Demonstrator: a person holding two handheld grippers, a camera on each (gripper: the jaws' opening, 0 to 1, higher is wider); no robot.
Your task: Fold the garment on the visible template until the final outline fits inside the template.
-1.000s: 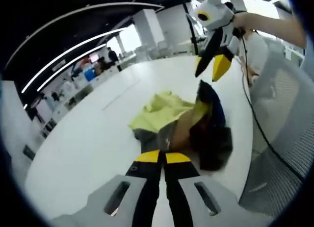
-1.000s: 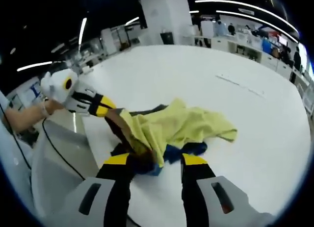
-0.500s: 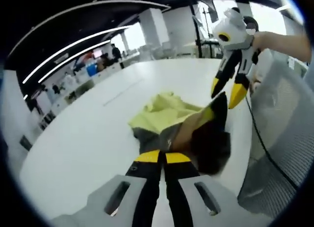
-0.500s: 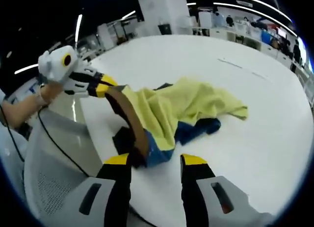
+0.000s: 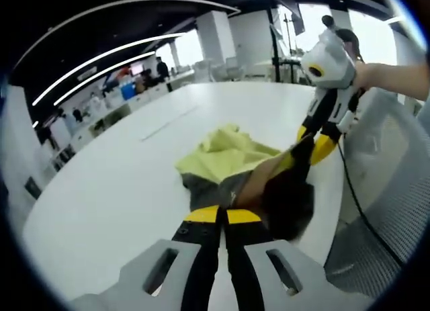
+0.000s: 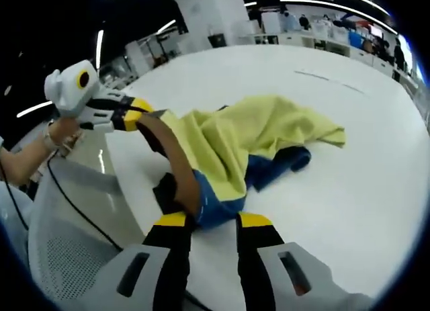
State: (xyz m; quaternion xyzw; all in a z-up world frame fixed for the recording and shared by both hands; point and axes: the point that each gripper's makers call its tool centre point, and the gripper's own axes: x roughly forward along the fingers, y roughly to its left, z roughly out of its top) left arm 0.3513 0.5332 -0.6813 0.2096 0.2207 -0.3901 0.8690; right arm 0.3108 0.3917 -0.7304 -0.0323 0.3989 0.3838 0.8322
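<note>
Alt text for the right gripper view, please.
The right tongs close on a yellow, blue and dark garment bunched on a white table, while the left tongs hold its other end at left. An office lies behind.

The crumpled yellow, blue and brown cloth garment [image 6: 228, 150] is soft and matt, with loose folds. It lies on the smooth white table top [image 6: 349, 190], which has a faint sheen. The left gripper [image 5: 222, 215] has matt black jaws with yellow tips and a smooth light grey plastic body. The grey mesh chair back [image 5: 396, 197] looks woven and perforated.
</note>
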